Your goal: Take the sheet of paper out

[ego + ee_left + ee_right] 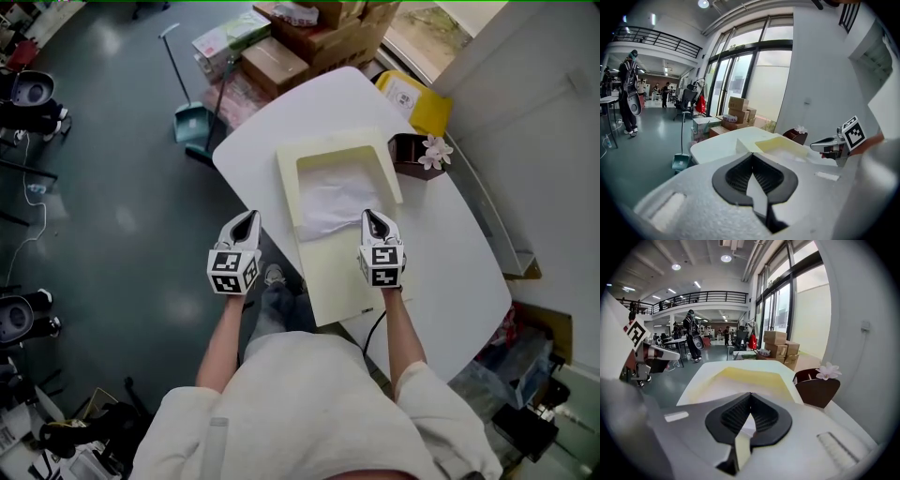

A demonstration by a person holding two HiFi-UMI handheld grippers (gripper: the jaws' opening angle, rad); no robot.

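Observation:
A cream open folder [323, 281] lies on the white table [441, 244], with a crumpled white sheet of paper [333, 202] in its recessed far half. My right gripper [372, 216] hovers over the folder at the paper's near right edge, its jaws shut with nothing between them. In the right gripper view the shut right gripper [750, 394] points at the folder [740, 380]. My left gripper [248, 217] hangs left of the table's edge, over the floor, and it is shut and empty too [751, 154]. From there the folder [780, 144] lies ahead to the right.
A brown box with a white flower [417, 155] stands right of the folder, a yellow object [417, 101] beyond it. Cardboard boxes [309, 37] and a dustpan [190, 122] sit on the floor past the table. A wall runs along the right.

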